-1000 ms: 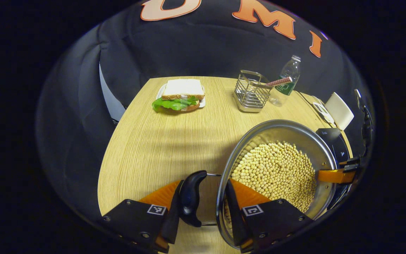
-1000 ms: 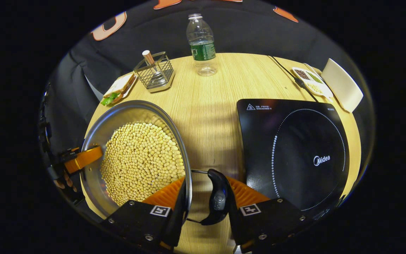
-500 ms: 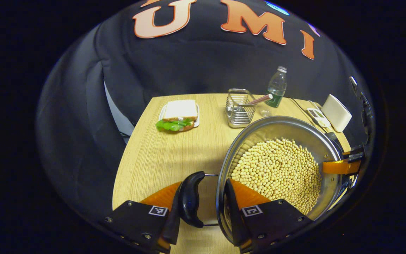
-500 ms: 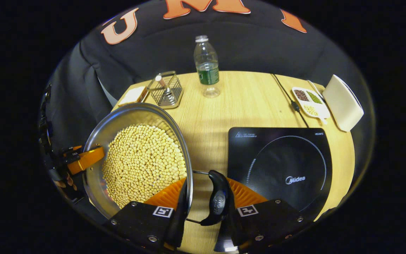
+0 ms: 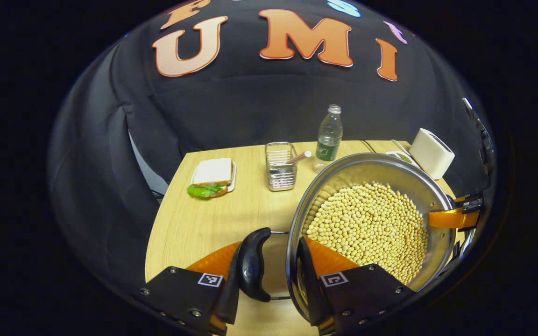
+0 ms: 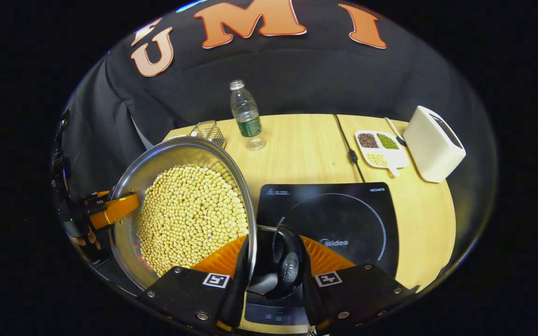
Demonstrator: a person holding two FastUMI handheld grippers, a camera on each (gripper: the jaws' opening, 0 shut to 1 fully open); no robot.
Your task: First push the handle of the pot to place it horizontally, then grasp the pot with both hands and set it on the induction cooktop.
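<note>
A round stainless-steel pot [image 5: 376, 172] filled with yellow beans is held above the pale wooden surface [image 5: 203, 219]. Its black left handle [image 5: 250, 263] and adjoining rim are clamped by the left tongs [image 5: 269, 270]; its black right handle [image 6: 287, 268] and rim are clamped by the right tongs [image 6: 273, 273]. The pot's right edge is seen over the near left part of the black square induction cooktop [image 6: 339, 219].

Sandwich [image 5: 211, 178], wire basket [image 5: 280, 166], bottle [image 6: 246, 115], toaster [image 6: 432, 144].

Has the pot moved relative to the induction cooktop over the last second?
Yes. In the right gripper view the pot has been carried toward the induction cooktop; its handle now overlaps the cooktop's near-left corner, where bare table showed before.
</note>
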